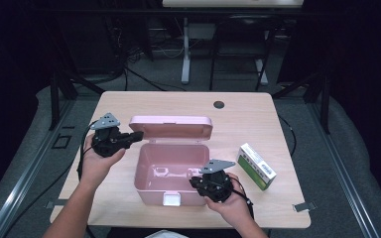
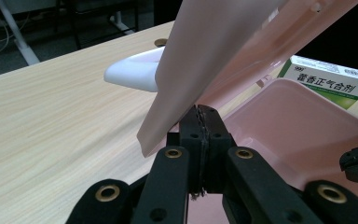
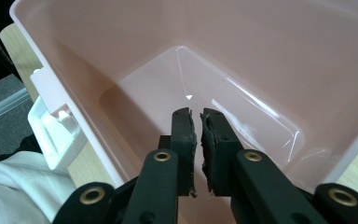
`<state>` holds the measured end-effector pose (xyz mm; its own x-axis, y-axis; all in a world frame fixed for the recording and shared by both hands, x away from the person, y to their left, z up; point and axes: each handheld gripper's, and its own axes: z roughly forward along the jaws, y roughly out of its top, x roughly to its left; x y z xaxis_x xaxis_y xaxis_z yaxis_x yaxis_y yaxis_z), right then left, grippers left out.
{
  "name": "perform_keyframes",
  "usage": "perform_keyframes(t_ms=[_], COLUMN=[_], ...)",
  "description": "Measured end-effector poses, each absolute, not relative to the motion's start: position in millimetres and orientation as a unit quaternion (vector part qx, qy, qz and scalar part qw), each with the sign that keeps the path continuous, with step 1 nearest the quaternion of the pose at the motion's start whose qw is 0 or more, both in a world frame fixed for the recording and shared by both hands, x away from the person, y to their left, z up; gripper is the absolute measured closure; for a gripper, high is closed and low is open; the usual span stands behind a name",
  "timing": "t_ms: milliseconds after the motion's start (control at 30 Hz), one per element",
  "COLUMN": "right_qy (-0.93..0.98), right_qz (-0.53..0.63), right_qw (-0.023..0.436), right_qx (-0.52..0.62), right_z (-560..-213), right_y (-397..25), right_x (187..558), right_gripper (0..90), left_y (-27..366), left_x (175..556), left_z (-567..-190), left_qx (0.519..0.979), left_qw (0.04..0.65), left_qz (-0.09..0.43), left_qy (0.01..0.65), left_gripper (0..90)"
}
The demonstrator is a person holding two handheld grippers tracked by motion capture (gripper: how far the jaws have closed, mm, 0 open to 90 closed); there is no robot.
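Note:
A pink plastic box (image 1: 151,191) stands open mid-table, its lid (image 1: 171,126) raised at the back. My left gripper (image 1: 140,135) is at the lid's left corner; in the left gripper view the left gripper (image 2: 200,112) is shut, its tips touching the lower edge of the lid (image 2: 214,46) above the box's hollow (image 2: 298,121). My right gripper (image 1: 194,177) is over the box's front right. In the right gripper view the right gripper (image 3: 198,116) is shut with nothing between its jaws, pointing down into the bare inside of the box (image 3: 261,51).
A green and white medicine carton (image 1: 256,166) lies on the table right of the box, also seen as the carton (image 2: 331,79). The box has a white latch (image 1: 172,199) at its front and a white handle (image 2: 130,72) on the lid. A cable hole (image 1: 219,104) is at the table's back.

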<state>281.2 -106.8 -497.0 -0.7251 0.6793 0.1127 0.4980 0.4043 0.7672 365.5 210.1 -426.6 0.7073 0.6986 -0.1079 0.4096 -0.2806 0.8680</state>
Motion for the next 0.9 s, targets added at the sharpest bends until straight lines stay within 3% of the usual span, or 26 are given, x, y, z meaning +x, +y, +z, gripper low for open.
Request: perform_keyframes(t_ms=[900], right_qy=[0.831], right_qz=[0.417], right_qw=[0.114], right_qx=[0.351], right_z=[-499.0], right_y=[-105.1], right_x=[282.4], right_gripper=[82.0], left_y=[212.9], left_x=[375.8], left_z=[-440.4], left_qx=[0.786], left_qw=[0.475], left_qz=[0.141], left_qy=[0.370], left_gripper=[89.5])
